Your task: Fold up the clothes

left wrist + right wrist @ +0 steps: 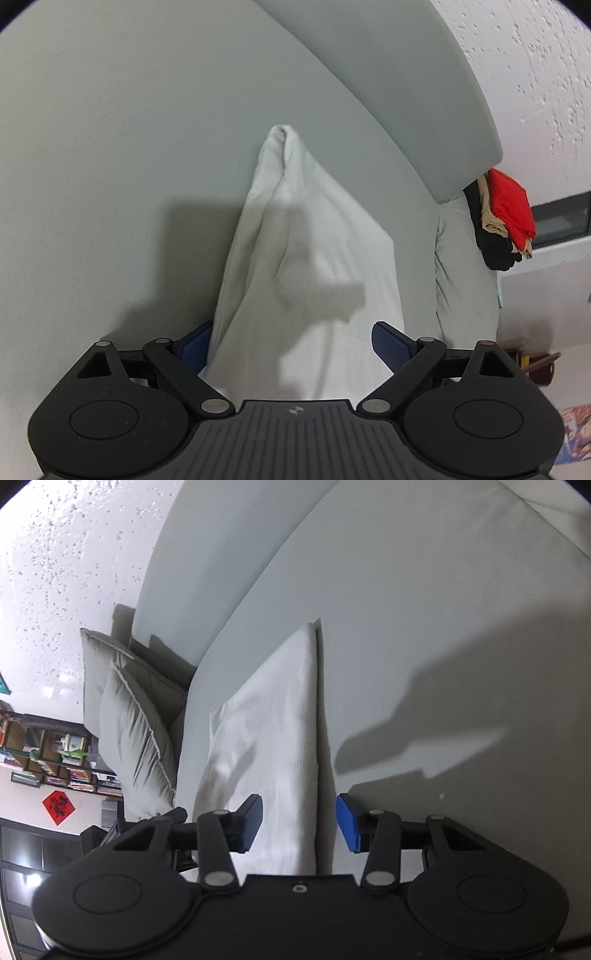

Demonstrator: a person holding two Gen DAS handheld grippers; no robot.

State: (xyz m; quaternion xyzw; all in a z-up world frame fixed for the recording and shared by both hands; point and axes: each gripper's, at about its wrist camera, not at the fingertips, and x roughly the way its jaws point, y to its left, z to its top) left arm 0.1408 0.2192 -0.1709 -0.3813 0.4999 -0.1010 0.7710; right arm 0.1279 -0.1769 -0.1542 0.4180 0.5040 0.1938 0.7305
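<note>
A white garment lies folded into a long strip on the pale grey sofa seat. In the left wrist view it runs from between my left gripper's fingers up to a rolled end. My left gripper is open, its blue pads on either side of the cloth's near end. The same garment shows in the right wrist view as a flat rectangle with a straight folded edge on its right. My right gripper is open just above its near end, astride that edge.
The sofa backrest runs along the far side. A pile of red, black and tan clothes sits at the sofa's end. Two grey cushions lean in the sofa corner. A bookshelf stands beyond.
</note>
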